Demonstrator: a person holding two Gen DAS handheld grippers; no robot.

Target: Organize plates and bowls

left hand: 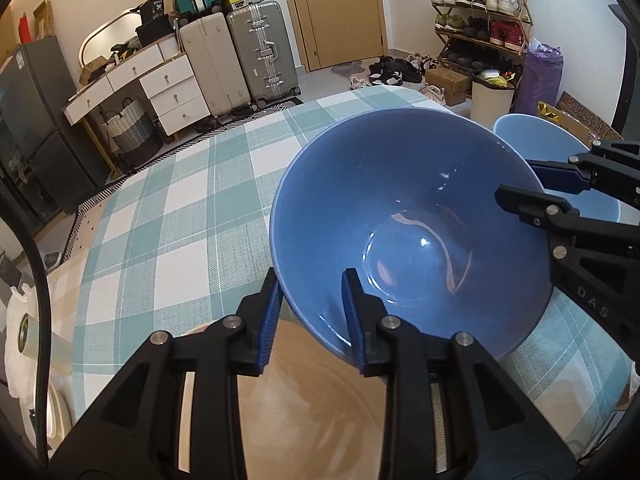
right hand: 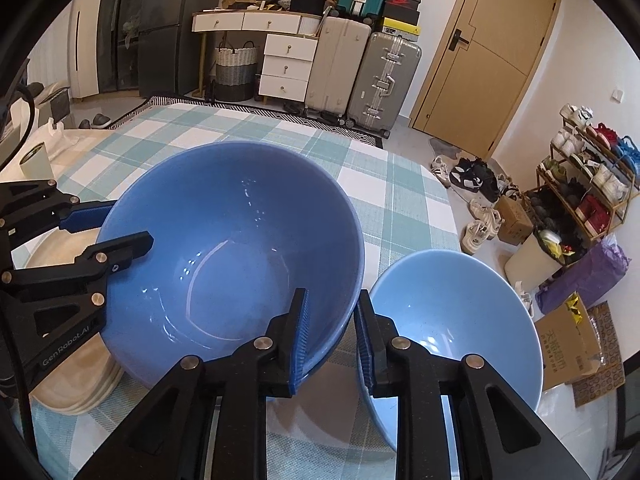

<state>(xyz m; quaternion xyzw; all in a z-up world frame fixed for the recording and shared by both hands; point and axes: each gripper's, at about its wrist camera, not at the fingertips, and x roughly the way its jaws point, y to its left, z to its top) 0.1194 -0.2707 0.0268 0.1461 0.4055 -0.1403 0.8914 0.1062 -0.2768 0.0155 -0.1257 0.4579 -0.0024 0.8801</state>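
A large dark blue bowl is held between both grippers over the checked tablecloth. My left gripper straddles its near rim, one finger inside and one outside; it also shows in the right wrist view. My right gripper straddles the opposite rim the same way and shows in the left wrist view. A lighter blue bowl sits to the right of it. A stack of cream plates lies under the left gripper, partly below the big bowl.
The table has a teal and white checked cloth; its far edge drops to the floor. A roll of tape sits at the left edge. Suitcases, a drawer unit and a shoe rack stand beyond.
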